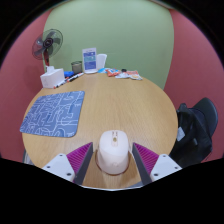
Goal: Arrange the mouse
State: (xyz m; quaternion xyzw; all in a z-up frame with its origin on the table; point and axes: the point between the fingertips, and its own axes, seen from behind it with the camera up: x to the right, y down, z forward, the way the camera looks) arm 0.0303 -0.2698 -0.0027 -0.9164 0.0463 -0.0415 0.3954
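A white computer mouse (113, 150) lies on the round wooden table (130, 105) near its front edge. It stands between my gripper's (114, 147) two fingers, whose magenta pads (80, 158) flank it left and right. A narrow strip of table shows on each side of the mouse, so the fingers are open around it and it rests on the table. A blue patterned mouse mat (54, 111) lies flat on the table, ahead and to the left of the fingers.
At the table's far side stand a small fan (47, 44), a white box (52, 77), a dark cup (76, 67), a white and blue carton (90, 60) and some flat items (122, 73). A black chair (197, 128) stands to the right.
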